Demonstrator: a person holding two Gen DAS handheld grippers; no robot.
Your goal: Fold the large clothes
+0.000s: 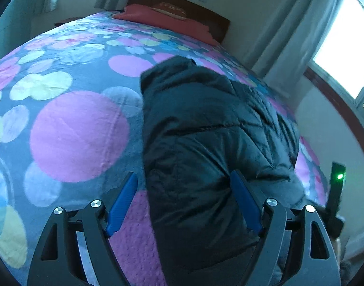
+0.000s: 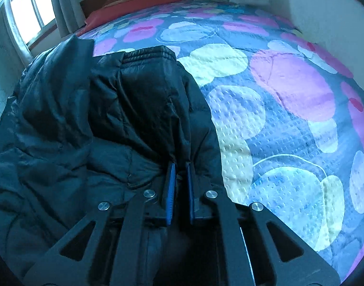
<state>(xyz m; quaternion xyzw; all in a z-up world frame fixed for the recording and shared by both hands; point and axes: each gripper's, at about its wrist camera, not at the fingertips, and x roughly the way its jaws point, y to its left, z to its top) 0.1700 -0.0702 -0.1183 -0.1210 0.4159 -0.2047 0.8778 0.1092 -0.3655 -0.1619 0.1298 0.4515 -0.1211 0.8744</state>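
Note:
A black quilted puffer jacket [image 1: 205, 143] lies on a bed with a spotted bedspread [image 1: 74, 131]. In the left wrist view my left gripper [image 1: 182, 178] is open, its blue pads [image 1: 124, 202] spread wide over the jacket's near left edge, holding nothing. In the right wrist view the jacket [image 2: 86, 119] lies bunched at the left, a sleeve with an elastic cuff [image 2: 146, 54] folded across it. My right gripper [image 2: 180, 166] is shut on a fold of the sleeve, with the fabric pinched between the blue pads [image 2: 170, 186].
A red pillow [image 1: 163, 16] and dark wooden headboard [image 1: 182, 2] are at the far end of the bed. Curtains [image 1: 289, 31] and windows [image 1: 337, 47] line the wall to the jacket's side. The bedspread [image 2: 277, 107] stretches wide on the other side.

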